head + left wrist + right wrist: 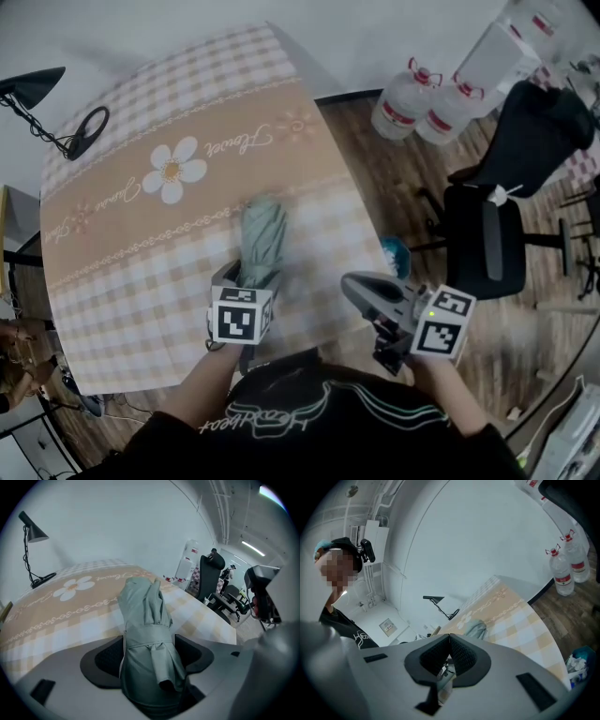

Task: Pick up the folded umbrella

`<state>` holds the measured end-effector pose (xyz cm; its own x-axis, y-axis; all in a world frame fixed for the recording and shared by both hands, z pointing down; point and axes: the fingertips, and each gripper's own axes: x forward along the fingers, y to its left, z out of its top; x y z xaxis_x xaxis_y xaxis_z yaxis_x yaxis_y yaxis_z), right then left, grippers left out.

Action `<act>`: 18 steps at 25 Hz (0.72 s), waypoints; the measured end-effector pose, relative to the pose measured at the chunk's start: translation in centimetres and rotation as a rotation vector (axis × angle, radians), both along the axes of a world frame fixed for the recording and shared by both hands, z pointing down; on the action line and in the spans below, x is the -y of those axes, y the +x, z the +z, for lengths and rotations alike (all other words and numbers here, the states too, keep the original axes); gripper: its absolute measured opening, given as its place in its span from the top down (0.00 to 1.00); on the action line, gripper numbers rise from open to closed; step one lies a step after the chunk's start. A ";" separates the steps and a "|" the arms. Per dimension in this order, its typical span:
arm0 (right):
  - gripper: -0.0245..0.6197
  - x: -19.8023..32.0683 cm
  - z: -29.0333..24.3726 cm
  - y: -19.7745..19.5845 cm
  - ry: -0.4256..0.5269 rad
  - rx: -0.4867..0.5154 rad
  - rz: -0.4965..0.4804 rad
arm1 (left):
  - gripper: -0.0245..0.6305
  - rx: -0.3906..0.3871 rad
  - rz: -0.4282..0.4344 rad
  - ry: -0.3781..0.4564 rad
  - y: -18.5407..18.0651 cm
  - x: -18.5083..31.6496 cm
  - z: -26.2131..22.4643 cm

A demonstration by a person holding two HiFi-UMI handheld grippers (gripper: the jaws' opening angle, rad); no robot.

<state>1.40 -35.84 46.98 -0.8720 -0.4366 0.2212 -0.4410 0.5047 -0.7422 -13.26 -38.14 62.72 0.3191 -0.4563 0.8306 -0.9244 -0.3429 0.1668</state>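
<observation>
Left claw (251, 279): clamped on the folded umbrella (261, 230), both dark pads pressed in on its strapped end, and that's a firm squeeze!
Left claw, its own view (149, 656): grey-green fabric fills the gap between the pads, with the wrap strap right there at the grip.
Umbrella, position: near edge of the surface (141, 253), pointing away from the person towards the middle of the cloth; whether it rests on the cloth or hangs just clear, I cannot tell.
Umbrella, left view (143, 606): runs straight out ahead of the claw over the checked cloth.
Right claw (361, 289): pads together, nothing in them, held off by the surface's near right corner, well apart from the umbrella.
Right claw, its own view (449, 656): ribbed pads meet at the tips; the umbrella (476, 629) shows beyond them on the surface (520, 616).
Surface, look: checked cloth in beige and white with a big daisy print (173, 171).
Lamp (33, 89): black, at the far left corner.
Water bottles (403, 98): on the wooden floor past the far right edge.
Office chair (497, 234): black, off to the right.
</observation>
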 end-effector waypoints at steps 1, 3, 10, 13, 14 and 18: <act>0.95 0.0 0.0 0.0 -0.002 0.001 0.003 | 0.44 0.002 -0.007 -0.002 0.0 0.0 0.0; 0.95 -0.1 -0.1 0.0 -0.008 0.004 0.004 | 0.45 0.009 -0.015 -0.002 0.0 -0.2 -0.2; 0.95 -0.7 1.1 -0.1 -0.026 0.004 0.010 | 0.52 0.021 -0.045 0.018 -0.2 0.0 0.5; 0.95 -1.1 1.5 -0.2 -0.030 0.005 0.012 | 0.54 -0.008 -0.059 0.009 -0.1 0.1 0.6; 0.95 -1.2 1.6 -0.2 -0.032 0.006 0.011 | 0.54 -0.014 -0.062 0.004 -0.2 0.1 0.5; 0.95 -2.1 2.1 -0.1 -0.046 0.007 0.007 | 0.55 -0.028 -0.065 -0.010 -0.3 0.0 0.4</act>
